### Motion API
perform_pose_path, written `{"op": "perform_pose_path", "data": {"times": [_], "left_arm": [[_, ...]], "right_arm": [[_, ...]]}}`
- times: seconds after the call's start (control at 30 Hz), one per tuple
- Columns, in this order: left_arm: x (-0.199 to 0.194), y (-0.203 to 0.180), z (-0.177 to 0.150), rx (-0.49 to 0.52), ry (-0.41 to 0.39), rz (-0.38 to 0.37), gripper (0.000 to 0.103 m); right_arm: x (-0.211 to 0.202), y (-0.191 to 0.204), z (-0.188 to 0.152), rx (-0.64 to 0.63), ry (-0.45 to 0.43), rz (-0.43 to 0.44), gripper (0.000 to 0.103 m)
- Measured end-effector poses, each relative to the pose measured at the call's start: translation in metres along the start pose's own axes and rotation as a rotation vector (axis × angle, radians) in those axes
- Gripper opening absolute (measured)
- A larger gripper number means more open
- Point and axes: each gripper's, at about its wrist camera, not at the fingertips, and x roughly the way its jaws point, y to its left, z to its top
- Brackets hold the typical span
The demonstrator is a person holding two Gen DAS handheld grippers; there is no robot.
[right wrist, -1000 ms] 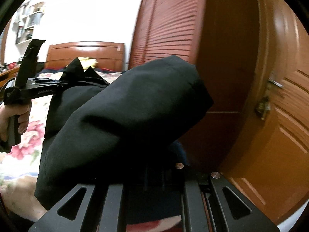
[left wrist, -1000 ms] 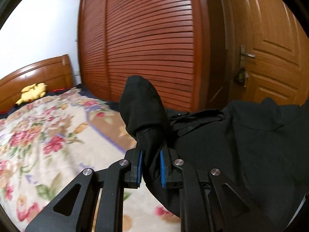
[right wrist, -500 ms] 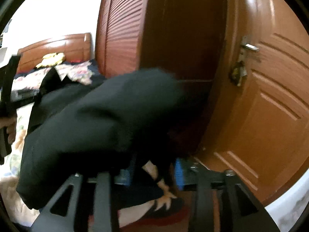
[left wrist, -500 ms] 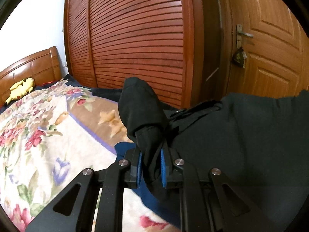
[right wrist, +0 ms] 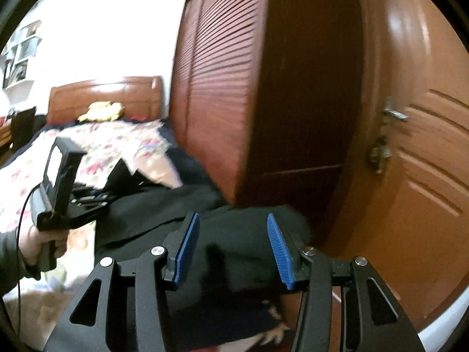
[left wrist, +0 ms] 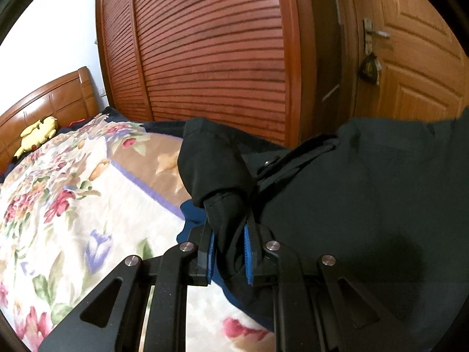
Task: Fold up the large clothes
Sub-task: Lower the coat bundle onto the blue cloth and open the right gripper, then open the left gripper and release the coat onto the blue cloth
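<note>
A large black garment (left wrist: 366,205) lies spread over the foot of the bed, with a black strap across it. My left gripper (left wrist: 228,234) is shut on a bunched fold of the garment, which sticks up between its blue pads. In the right wrist view the garment (right wrist: 234,252) lies flat under my right gripper (right wrist: 231,226), which is open and empty, its blue pads (right wrist: 275,246) wide apart above the cloth. The left gripper (right wrist: 67,202), held in a hand, shows at the left of that view.
The bed has a floral quilt (left wrist: 67,205) and a wooden headboard (left wrist: 49,99) with a yellow plush toy (left wrist: 38,135). A slatted wooden wardrobe (left wrist: 211,58) and a wooden door (left wrist: 410,58) stand close behind the bed's foot.
My right gripper has opened and let go of the garment, which has dropped flat onto the bed. My left gripper has kept its hold and lowered the fold towards the bed.
</note>
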Motion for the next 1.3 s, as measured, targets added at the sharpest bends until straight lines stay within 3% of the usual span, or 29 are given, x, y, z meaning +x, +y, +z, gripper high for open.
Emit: {"op": "perform_pose_path", "data": {"times": [0.1, 0.17, 0.27, 0.37, 0.43, 0.5, 0.57, 0.7, 0.87, 1.03, 1.17, 1.3], "left_arm": [[0.004, 0.004, -0.006, -0.007, 0.015, -0.002, 0.016], [0.003, 0.006, -0.009, -0.018, 0.012, -0.016, 0.016], [-0.002, 0.011, -0.011, -0.051, -0.001, -0.058, 0.018], [-0.011, 0.015, -0.008, -0.088, -0.006, -0.079, 0.021], [-0.02, 0.018, -0.008, -0.105, -0.012, -0.089, 0.039], [-0.034, 0.021, -0.008, -0.103, -0.054, -0.116, 0.07], [-0.048, 0.019, -0.01, -0.079, -0.097, -0.123, 0.085], [-0.067, 0.006, -0.013, -0.025, -0.151, -0.112, 0.085], [-0.057, -0.025, -0.017, 0.053, -0.113, -0.134, 0.085], [-0.035, -0.039, -0.02, 0.076, -0.094, -0.099, 0.085], [-0.02, -0.037, -0.018, 0.059, -0.052, -0.112, 0.085], [-0.023, -0.039, -0.017, 0.058, -0.041, -0.081, 0.085]], "right_arm": [[0.021, -0.008, -0.005, -0.028, 0.04, 0.042, 0.05], [0.059, -0.024, -0.008, -0.077, 0.065, 0.013, 0.05], [0.105, -0.046, -0.026, 0.003, 0.191, 0.045, 0.05], [0.104, -0.064, -0.024, 0.053, 0.186, 0.058, 0.05], [0.099, -0.066, -0.017, 0.035, 0.192, 0.039, 0.05], [0.092, -0.066, -0.012, 0.006, 0.196, 0.004, 0.05], [0.08, -0.068, -0.005, 0.009, 0.179, -0.006, 0.05], [0.049, -0.073, 0.006, 0.005, 0.13, 0.013, 0.05], [0.008, -0.077, -0.001, -0.012, 0.106, 0.048, 0.05], [0.033, -0.098, -0.015, 0.002, 0.161, 0.003, 0.05], [0.055, -0.128, -0.027, 0.062, 0.208, -0.016, 0.05], [0.047, -0.144, -0.022, 0.098, 0.206, -0.023, 0.05]]}}
